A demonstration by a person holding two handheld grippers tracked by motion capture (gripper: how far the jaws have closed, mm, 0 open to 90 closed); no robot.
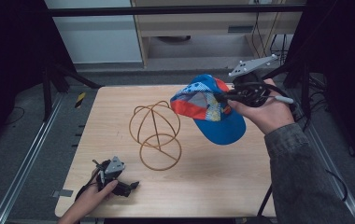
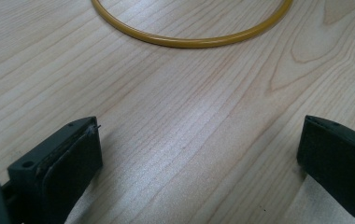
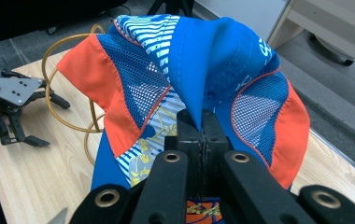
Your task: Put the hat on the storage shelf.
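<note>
My right gripper (image 3: 202, 133) has its jaws clenched on the cap (image 1: 211, 107), lifted at 2 o'clock. My left gripper (image 1: 130, 185) rests released, jaws wide, on the table (image 2: 175, 140) at 7 o'clock.

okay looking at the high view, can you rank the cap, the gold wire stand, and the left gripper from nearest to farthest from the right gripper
1. Cap: pinched in the right gripper, held up over the table's far right.
2. Gold wire stand: mid-table, to the cap's left.
3. Left gripper: resting open at the near left corner, across the table.
</note>
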